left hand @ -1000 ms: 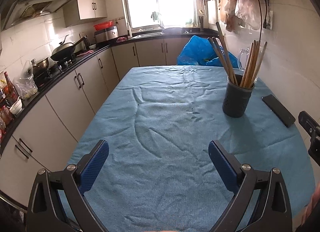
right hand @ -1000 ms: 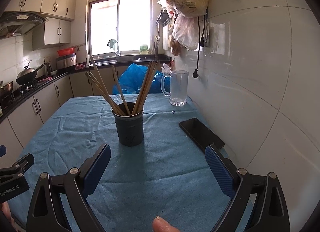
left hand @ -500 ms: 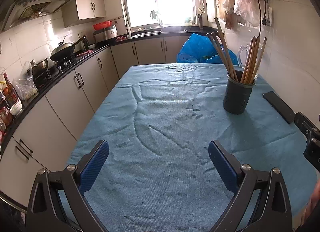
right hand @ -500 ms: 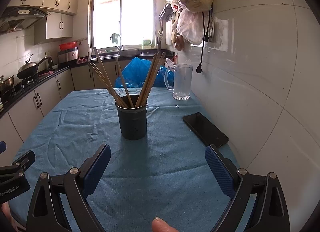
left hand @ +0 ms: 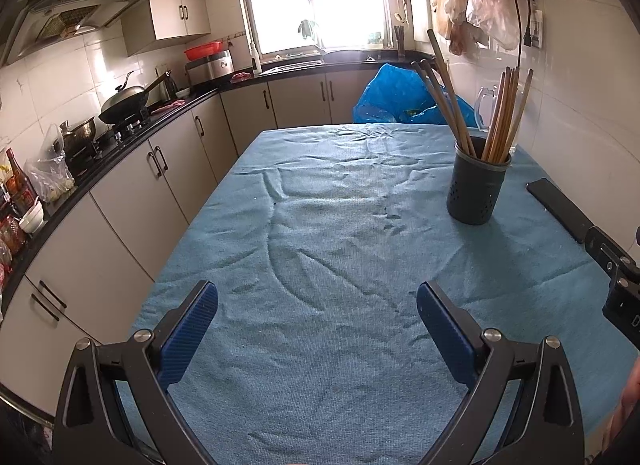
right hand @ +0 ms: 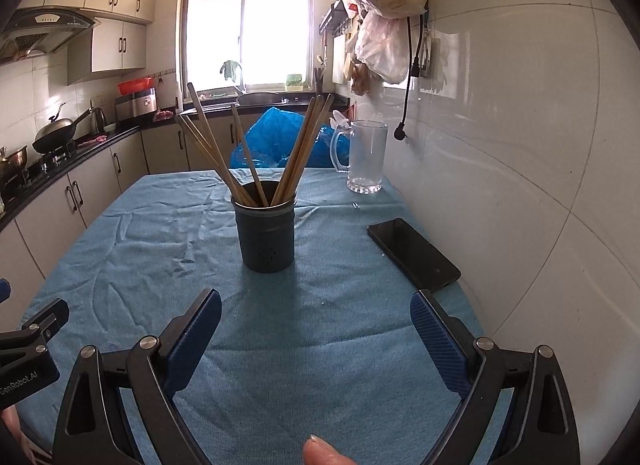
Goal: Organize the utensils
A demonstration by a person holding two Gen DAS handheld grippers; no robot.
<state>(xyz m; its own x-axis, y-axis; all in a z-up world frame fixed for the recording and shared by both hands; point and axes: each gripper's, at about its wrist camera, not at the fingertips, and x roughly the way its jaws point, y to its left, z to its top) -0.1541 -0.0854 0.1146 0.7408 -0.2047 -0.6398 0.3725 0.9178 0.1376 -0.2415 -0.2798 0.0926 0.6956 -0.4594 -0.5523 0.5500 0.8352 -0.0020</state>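
Left gripper (left hand: 318,311) low, level, jaws spread wide, nothing between blue pads (left hand: 191,335). Right gripper (right hand: 316,319) same: jaws wide apart, empty, pointing forward. Both side by side, each catching edge of other's view. Fingertip (right hand: 320,452) pokes in at bottom of right view.

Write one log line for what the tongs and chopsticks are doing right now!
left tongs: open, empty | right tongs: open, empty | chopsticks: upright in dark holder | phone: flat on blue cloth
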